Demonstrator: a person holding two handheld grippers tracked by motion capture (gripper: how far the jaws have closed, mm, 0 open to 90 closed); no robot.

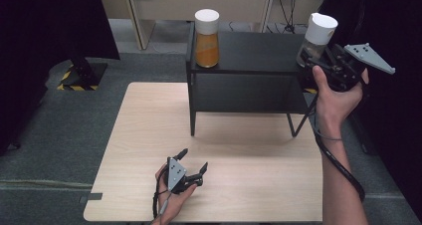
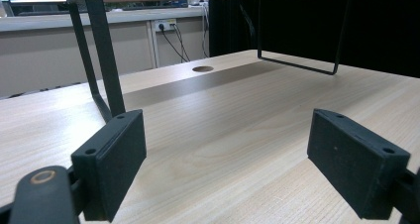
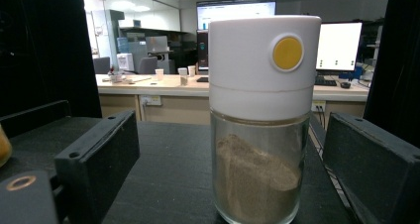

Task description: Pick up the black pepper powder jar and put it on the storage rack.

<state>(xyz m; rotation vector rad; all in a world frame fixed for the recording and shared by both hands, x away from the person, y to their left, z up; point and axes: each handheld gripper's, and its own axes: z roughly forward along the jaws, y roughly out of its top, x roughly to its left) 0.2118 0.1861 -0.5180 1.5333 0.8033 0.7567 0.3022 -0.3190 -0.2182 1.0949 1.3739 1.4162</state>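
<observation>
High view: on the black shelf (image 1: 249, 53) stand an orange-filled jar (image 1: 206, 38) and a white-capped jar (image 1: 317, 38) beside the right gripper (image 1: 323, 63). The left gripper (image 1: 191, 166) rests on the bench (image 1: 239, 185), fingers apart.

Left gripper view: fingers (image 2: 111, 159) wide apart over bare wood.

Right gripper view: the jar (image 3: 260, 120), half full of brown powder, stands between parted fingers (image 3: 99, 159), untouched; no readable label.

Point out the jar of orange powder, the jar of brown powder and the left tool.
Jar of orange powder (image 1: 206, 48): high view, on its orange-filled glass body.
Jar of brown powder (image 3: 257, 179): right gripper view, on the powder-filled glass below the white cap.
Left tool (image 1: 193, 161): high view, midway between its open fingertips.
</observation>
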